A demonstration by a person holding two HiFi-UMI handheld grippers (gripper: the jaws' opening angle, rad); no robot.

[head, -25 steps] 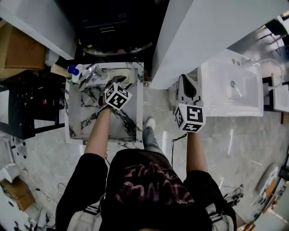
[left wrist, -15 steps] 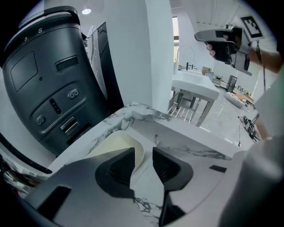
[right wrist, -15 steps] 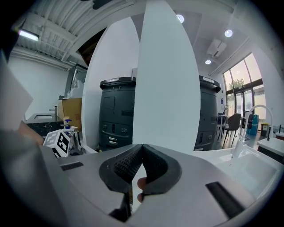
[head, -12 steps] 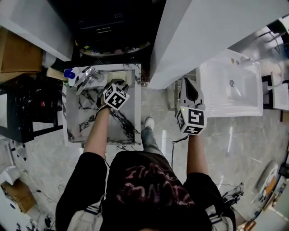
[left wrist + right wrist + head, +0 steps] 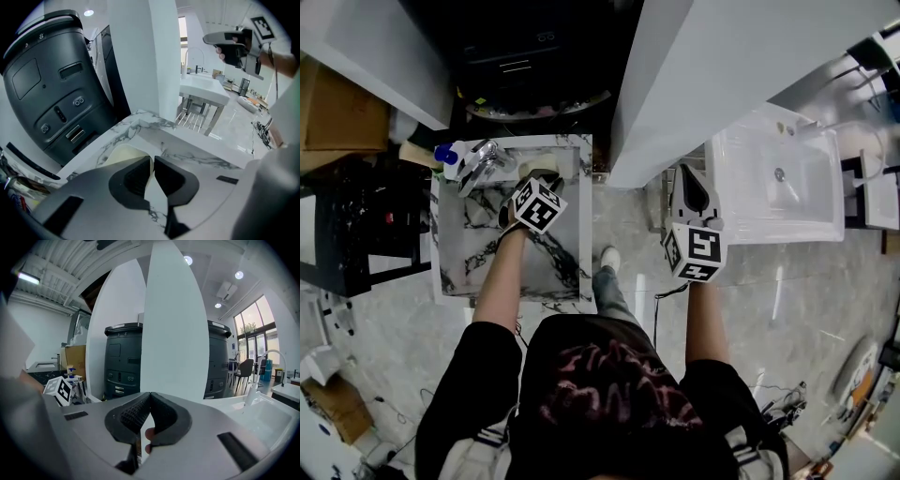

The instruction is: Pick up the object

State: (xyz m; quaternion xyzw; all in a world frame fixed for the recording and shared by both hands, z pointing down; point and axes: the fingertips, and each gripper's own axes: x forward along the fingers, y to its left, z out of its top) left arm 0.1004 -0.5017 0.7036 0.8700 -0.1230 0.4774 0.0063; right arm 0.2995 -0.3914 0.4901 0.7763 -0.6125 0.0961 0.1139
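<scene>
A pale cream, flat object (image 5: 551, 165) lies at the far right corner of a marble-patterned basin (image 5: 478, 253). My left gripper (image 5: 539, 180) points steeply down over it. In the left gripper view its jaws (image 5: 153, 158) have just been closing and now stand almost together, pinching the near edge of the cream object (image 5: 119, 153). My right gripper (image 5: 691, 173) hovers beside the white pillar, away from the basin. Its jaws (image 5: 150, 394) are shut with nothing between them, and a fingertip shows behind them.
A chrome tap (image 5: 483, 155) and a blue-capped bottle (image 5: 445, 153) stand at the basin's far left. A dark machine (image 5: 56, 84) rises behind the basin. A white pillar (image 5: 722, 66) separates it from a white sink (image 5: 778, 187) on the right. A cardboard box (image 5: 337, 112) sits far left.
The head view has drifted slightly. The left gripper stays over the cream object and hides more of it now. The right gripper has kept its place.
</scene>
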